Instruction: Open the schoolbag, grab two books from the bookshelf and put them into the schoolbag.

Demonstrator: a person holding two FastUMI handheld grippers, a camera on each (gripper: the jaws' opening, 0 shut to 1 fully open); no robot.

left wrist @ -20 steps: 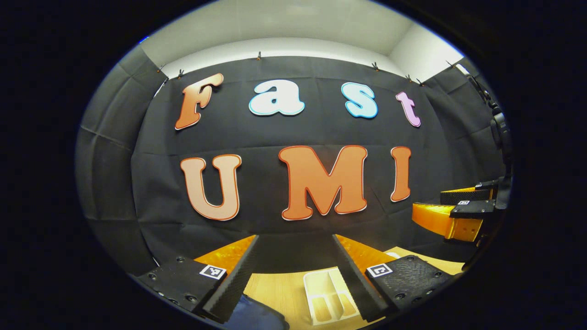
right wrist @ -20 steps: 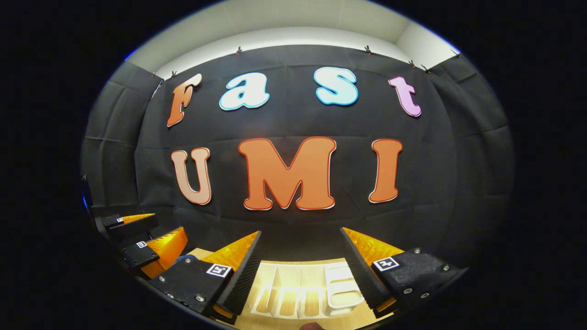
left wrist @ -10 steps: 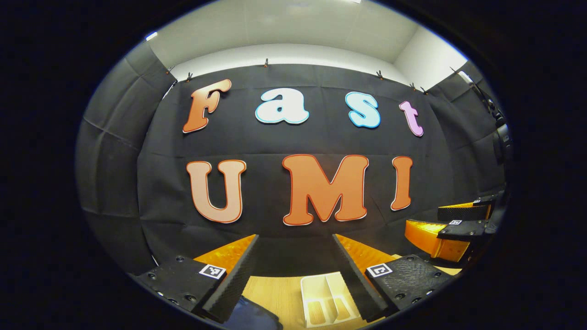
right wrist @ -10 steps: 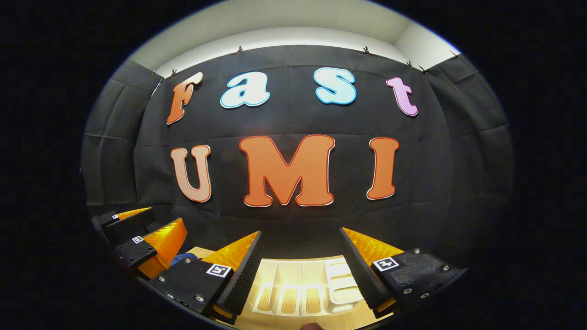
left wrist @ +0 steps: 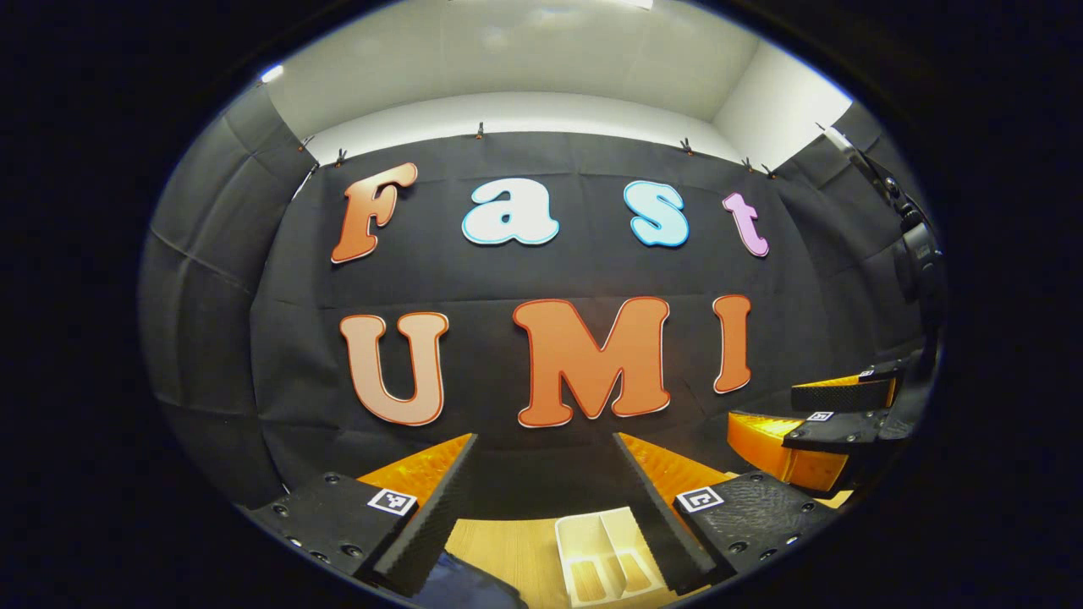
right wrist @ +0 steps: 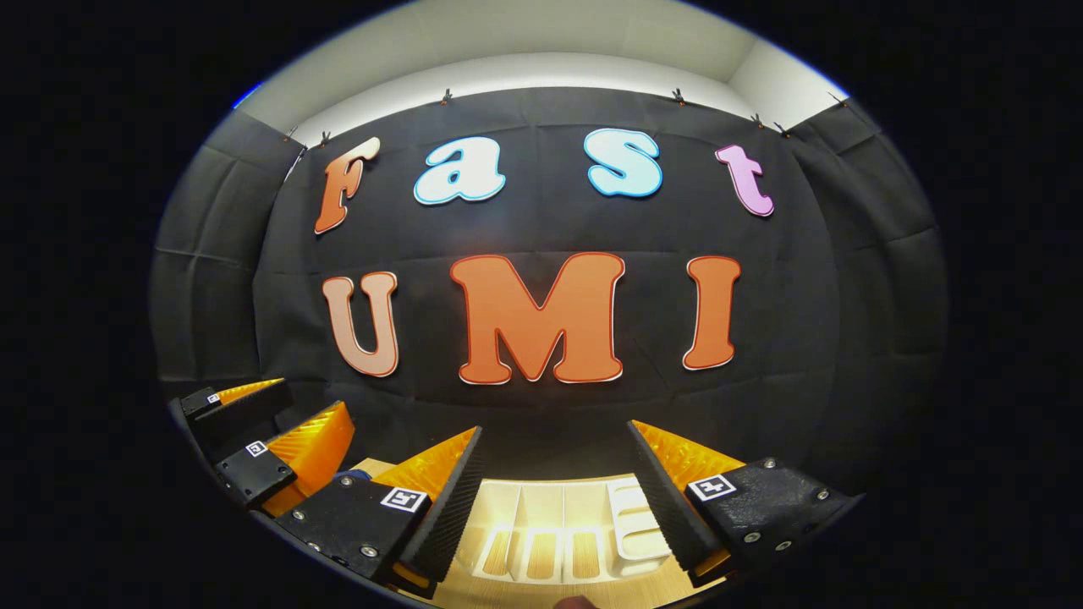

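My left gripper (left wrist: pixel 546 440) is open and empty, held above the wooden table (left wrist: pixel 508 550) and facing the booth wall. Below its fingers lies a corner of the dark blue schoolbag (left wrist: pixel 464 588), with the white divided bookshelf (left wrist: pixel 602 554) to its right. My right gripper (right wrist: pixel 555 430) is also open with nothing between its fingers, and hangs over the same bookshelf (right wrist: pixel 550 531), whose slots run away from me. A sliver of the schoolbag (right wrist: pixel 352 476) peeks out at the left. Each view shows the other gripper off to the side: the right gripper (left wrist: pixel 766 408) and the left gripper (right wrist: pixel 315 399).
The black cloth wall stands close behind the table. A dark stand or cable (left wrist: pixel 918 254) hangs at the right edge of the left gripper view. Pale blocks (right wrist: pixel 636 524) fill the bookshelf's rightmost compartment; I cannot tell what they are.
The left gripper view has tilted up a little, so the wall and the right gripper sit lower in it. The right gripper view has barely shifted. Both grippers stay open.
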